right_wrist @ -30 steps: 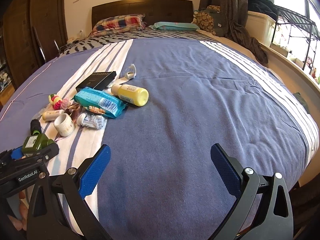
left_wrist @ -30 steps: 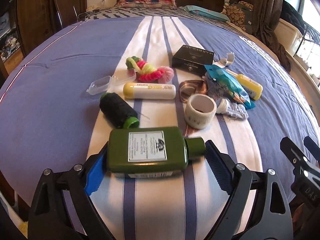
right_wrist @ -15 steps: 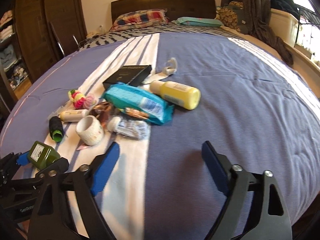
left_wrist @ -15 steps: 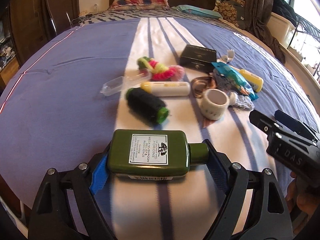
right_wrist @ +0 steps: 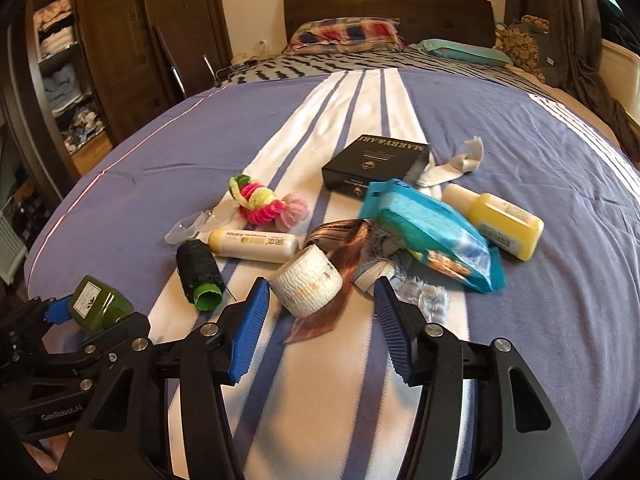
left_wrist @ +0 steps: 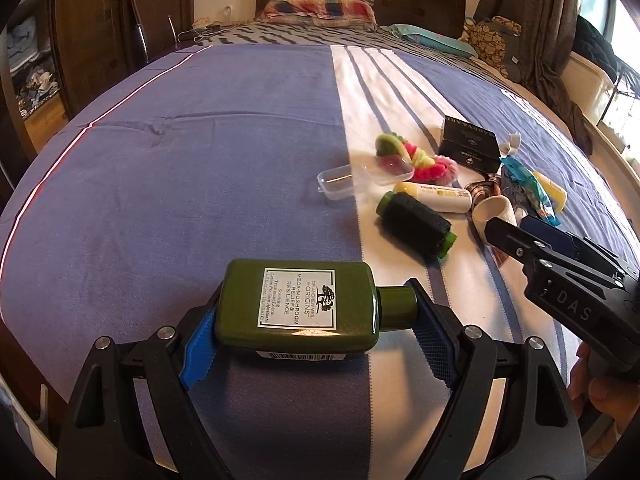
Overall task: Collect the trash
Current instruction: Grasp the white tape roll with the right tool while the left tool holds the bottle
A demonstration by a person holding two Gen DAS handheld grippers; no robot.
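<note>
My left gripper (left_wrist: 316, 332) is shut on a green bottle (left_wrist: 296, 308) with a white label and holds it sideways above the bed's near edge. The bottle also shows at the left of the right wrist view (right_wrist: 100, 306). My right gripper (right_wrist: 320, 320) is open and empty, its blue pads either side of a white tape roll (right_wrist: 306, 282) and a brown ribbon (right_wrist: 340, 248). Close behind lie a blue wipes pack (right_wrist: 428, 232), a yellow bottle (right_wrist: 500, 220), a black box (right_wrist: 376, 160), a cream tube (right_wrist: 254, 245) and a black thread spool (right_wrist: 198, 270).
A blue bedspread with a white stripe (right_wrist: 344, 112) covers the bed. A pink and green scrunchie (right_wrist: 262, 202), a clear plastic case (left_wrist: 344, 180) and a crumpled white scrap (right_wrist: 452, 166) lie in the pile. A wardrobe (right_wrist: 80, 60) stands left, curtains (left_wrist: 516, 8) right.
My left gripper has swung left with the green bottle. My right gripper has moved left and down to the pile, close to the tape roll, and its pads have narrowed.
</note>
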